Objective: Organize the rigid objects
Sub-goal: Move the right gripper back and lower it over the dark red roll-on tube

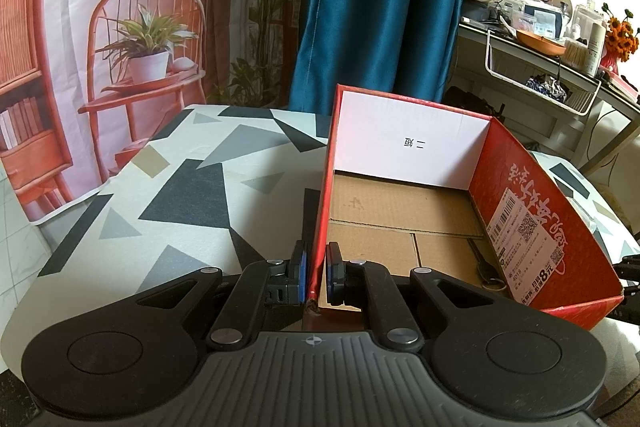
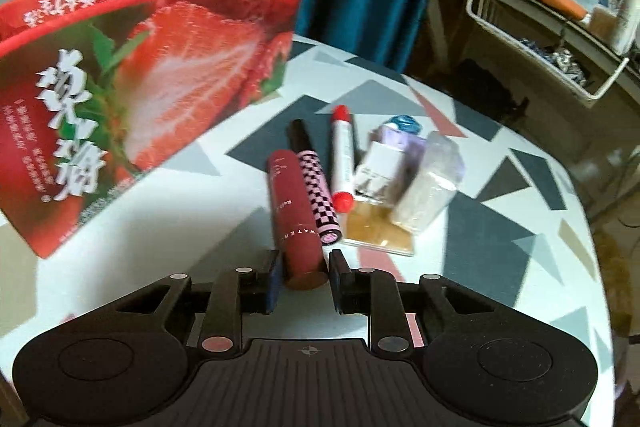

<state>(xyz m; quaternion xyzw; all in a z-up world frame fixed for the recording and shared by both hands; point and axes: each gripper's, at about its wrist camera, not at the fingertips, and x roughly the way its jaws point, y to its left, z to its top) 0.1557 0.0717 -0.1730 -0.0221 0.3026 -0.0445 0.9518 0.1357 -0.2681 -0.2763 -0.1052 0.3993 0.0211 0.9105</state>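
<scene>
We take the red box (image 1: 404, 195) as our landmark; it stands open on the patterned tablecloth (image 1: 168, 187), its brown cardboard floor showing, and a key (image 1: 486, 273) lies inside along its right-hand wall, near the front corner. Our left gripper (image 1: 316, 273) is clamped on the box's left wall, one blue pad on the outside and one on the inside, close to the near corner. To the right of the box, on the same cloth, lies a small cluster of cosmetics. Nearest to the box is a dark red tube (image 2: 295, 211), and our right gripper (image 2: 303, 271) has its jaws on either side of the tube's near end; the fingers are set narrowly about it, yet we cannot tell whether the pads press on it, since a slim gap seems to show on the right side. Touching the tube on its far side from the box is a pink-and-black checkered tube (image 2: 316, 183), then a white stick with red ends (image 2: 343, 159), then a clear bottle with a blue cap (image 2: 384, 155) and a pale clear packet (image 2: 430, 183).
</scene>
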